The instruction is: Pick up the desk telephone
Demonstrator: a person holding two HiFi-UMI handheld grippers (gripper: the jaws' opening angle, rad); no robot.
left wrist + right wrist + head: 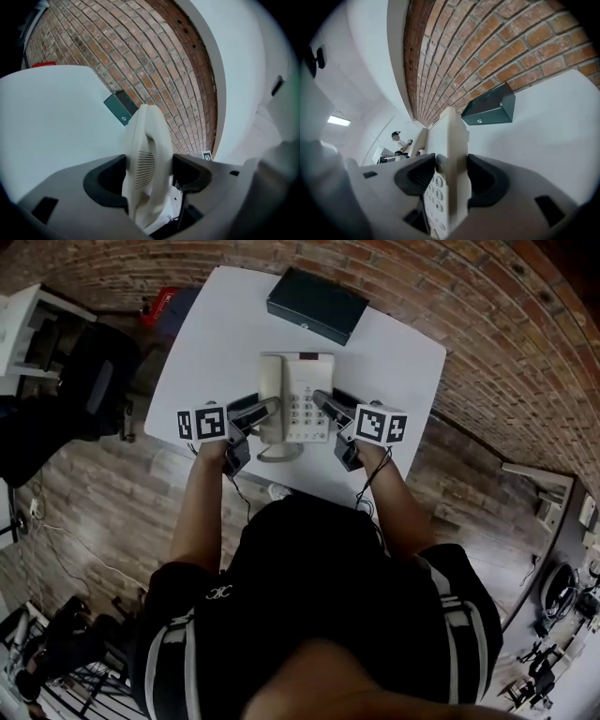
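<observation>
cream telephone (302, 390), clamped by left gripper (264, 411), right gripper (327, 403)

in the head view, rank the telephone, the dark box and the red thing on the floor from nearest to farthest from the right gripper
1. telephone: clamped in the right gripper, mid-table.
2. dark box: at the far edge of the table, beyond the telephone.
3. red thing: off the table, on the floor at the far left.
</observation>
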